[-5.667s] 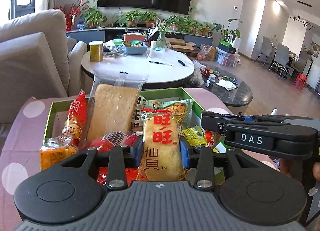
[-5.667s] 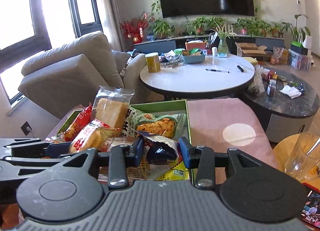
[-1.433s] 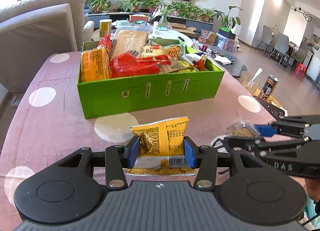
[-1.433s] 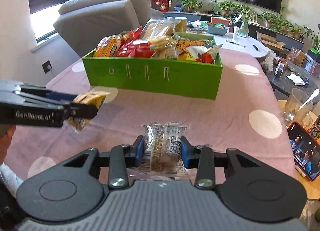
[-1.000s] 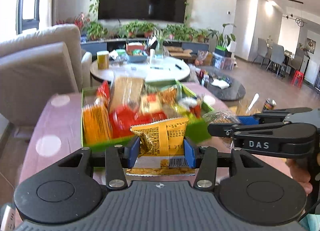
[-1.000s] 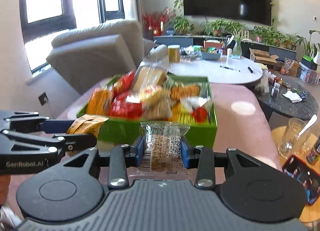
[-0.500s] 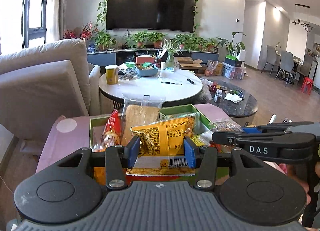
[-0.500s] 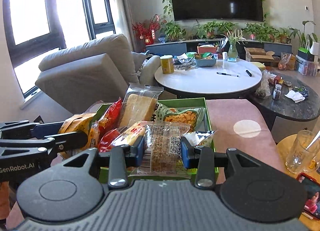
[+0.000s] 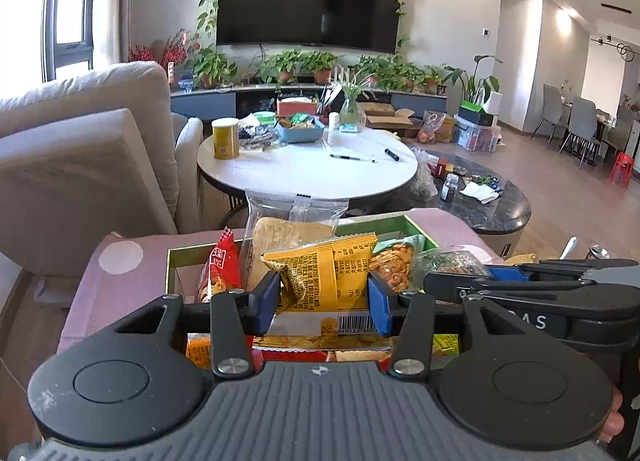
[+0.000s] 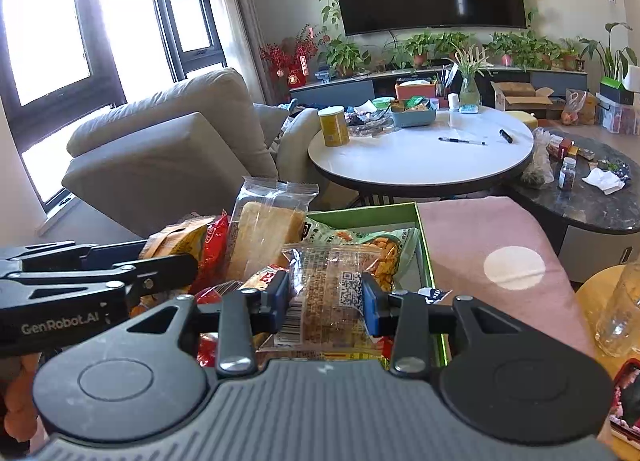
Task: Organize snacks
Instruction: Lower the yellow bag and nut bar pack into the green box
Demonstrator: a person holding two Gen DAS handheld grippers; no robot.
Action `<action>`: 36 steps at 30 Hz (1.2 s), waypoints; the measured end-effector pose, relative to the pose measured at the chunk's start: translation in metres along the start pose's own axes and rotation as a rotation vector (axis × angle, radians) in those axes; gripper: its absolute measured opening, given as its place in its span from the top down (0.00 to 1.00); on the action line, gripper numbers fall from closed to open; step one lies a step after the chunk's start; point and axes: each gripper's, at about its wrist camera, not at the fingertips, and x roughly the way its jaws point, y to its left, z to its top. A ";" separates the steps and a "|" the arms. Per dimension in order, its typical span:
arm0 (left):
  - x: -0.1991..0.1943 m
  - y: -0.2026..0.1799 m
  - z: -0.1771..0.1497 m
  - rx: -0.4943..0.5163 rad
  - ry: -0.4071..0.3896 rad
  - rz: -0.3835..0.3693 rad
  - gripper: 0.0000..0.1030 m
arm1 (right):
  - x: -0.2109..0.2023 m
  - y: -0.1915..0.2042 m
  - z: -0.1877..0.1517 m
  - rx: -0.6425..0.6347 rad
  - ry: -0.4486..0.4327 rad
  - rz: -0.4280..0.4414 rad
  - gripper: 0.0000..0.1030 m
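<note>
My left gripper (image 9: 323, 297) is shut on a yellow snack packet (image 9: 326, 281) with a barcode, held above the green box (image 9: 418, 229) of snacks. My right gripper (image 10: 325, 303) is shut on a clear packet (image 10: 328, 297) of brown bars with a QR code, over the same green box (image 10: 424, 245). In the box stand a tall clear bread packet (image 9: 290, 229), a red packet (image 9: 219, 269) and a green peanut bag (image 10: 376, 249). Each gripper shows in the other's view: the right one (image 9: 452, 275) at the right edge, the left one (image 10: 176, 253) at the left edge.
The box sits on a pink cloth with white dots (image 10: 514, 267). Behind it are a round white table (image 9: 308, 169), a grey sofa (image 9: 80, 149) to the left and a dark low table (image 10: 592, 189) to the right. A glass (image 10: 620, 313) stands at the right edge.
Both grippers have moved forward with their packets, from in front of the box to above its contents. The box now lies under and just ahead of the fingers.
</note>
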 end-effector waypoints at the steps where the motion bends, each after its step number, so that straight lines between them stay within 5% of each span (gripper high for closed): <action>1: 0.004 0.002 0.001 -0.001 0.004 0.002 0.58 | 0.001 0.000 0.000 0.002 0.003 0.001 0.17; 36: 0.029 0.007 -0.002 0.002 0.049 0.010 0.55 | 0.025 -0.005 0.001 0.024 0.045 0.012 0.17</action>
